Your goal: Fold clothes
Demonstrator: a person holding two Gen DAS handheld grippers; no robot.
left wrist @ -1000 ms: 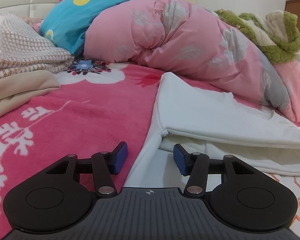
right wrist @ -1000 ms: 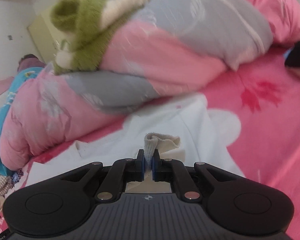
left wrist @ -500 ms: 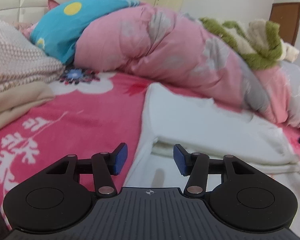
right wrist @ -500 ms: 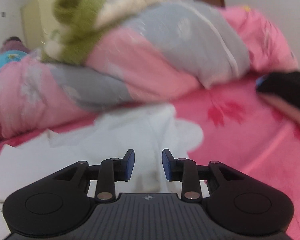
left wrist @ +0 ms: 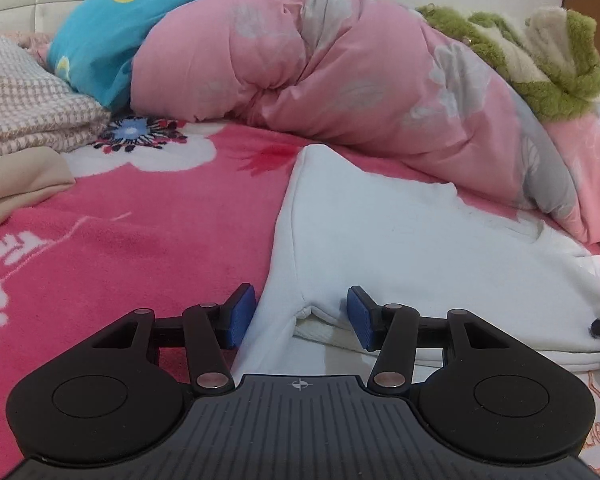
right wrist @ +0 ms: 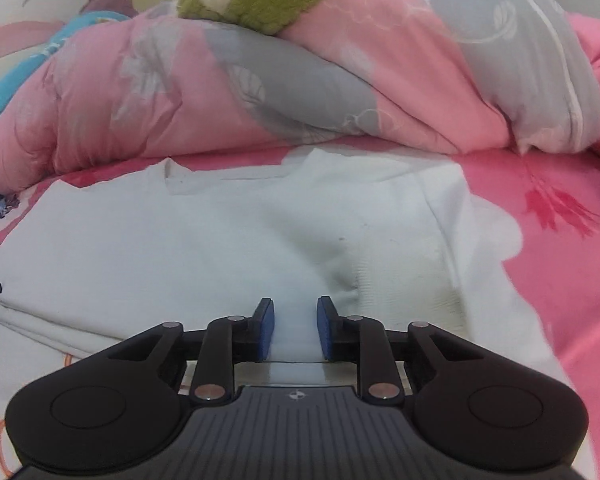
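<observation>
The white shirt (right wrist: 228, 248) lies folded on a pink floral blanket (left wrist: 148, 232), with a pink-grey quilt (left wrist: 340, 80) heaped at twelve o'clock. The left gripper (left wrist: 302, 314) is parted and grips nothing. The right gripper (right wrist: 293, 330) has just been closing, cloth between its fingers but not pinched.

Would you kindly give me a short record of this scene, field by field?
surface: pink flowered bedspread
garment: white garment, partly folded, lying flat
behind garment: pink and grey quilt with a green plush toy on top
left side of bed: folded checked cloth
left gripper: open over the garment's folded corner, gripping nothing
right gripper: jaws apart and just closing, white cloth between them, no visible clamping
</observation>
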